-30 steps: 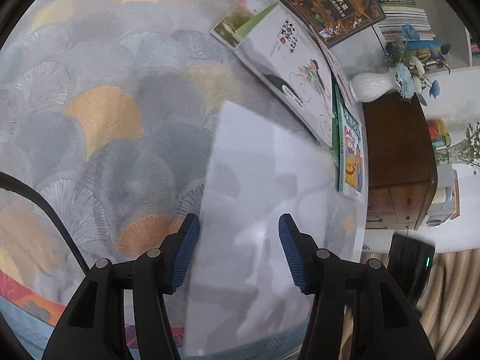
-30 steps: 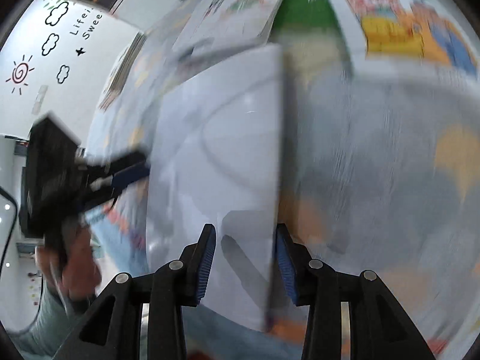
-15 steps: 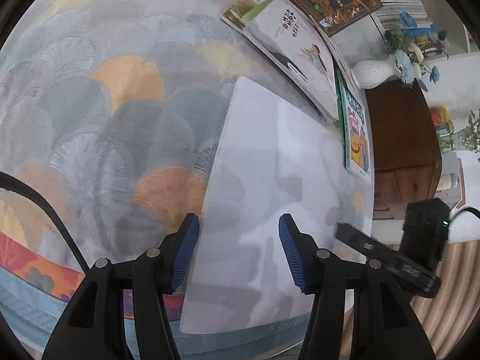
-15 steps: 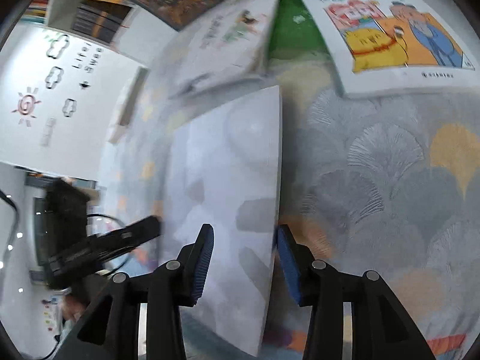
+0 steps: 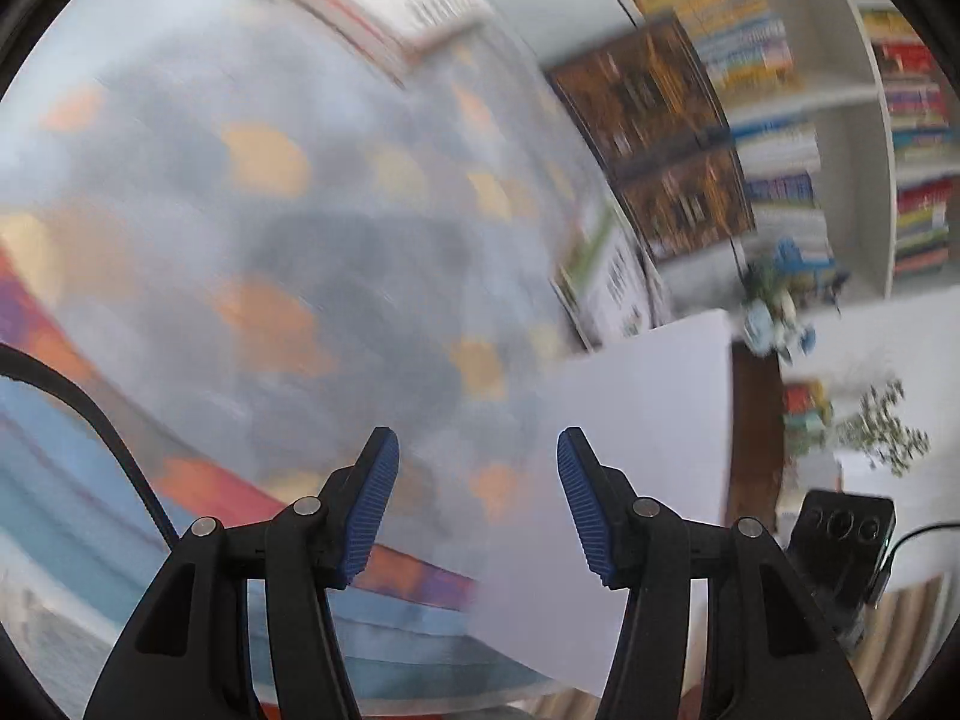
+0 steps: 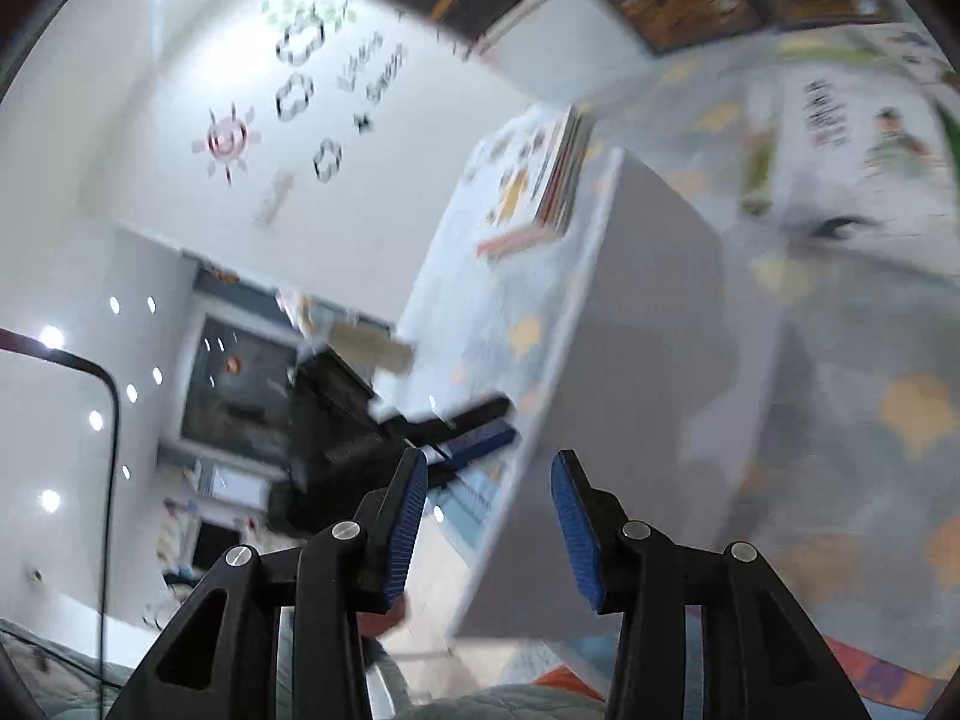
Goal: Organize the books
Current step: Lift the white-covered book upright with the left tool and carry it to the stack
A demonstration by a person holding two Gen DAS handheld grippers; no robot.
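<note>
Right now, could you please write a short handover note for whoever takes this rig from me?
Left gripper: open, empty, white book just to its right.
Right gripper: open, white book lifted at a tilt ahead of it; the frames are too blurred to tell whether anything grips it.
Book stack lies at the far side of the rug; picture books and dark books lie loose.
Left: white book and loose books to tidy.

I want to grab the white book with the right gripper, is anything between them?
Nothing visible. The white book lies straight ahead of the open right gripper, with only patterned carpet nearby. The view is blurred.
</note>
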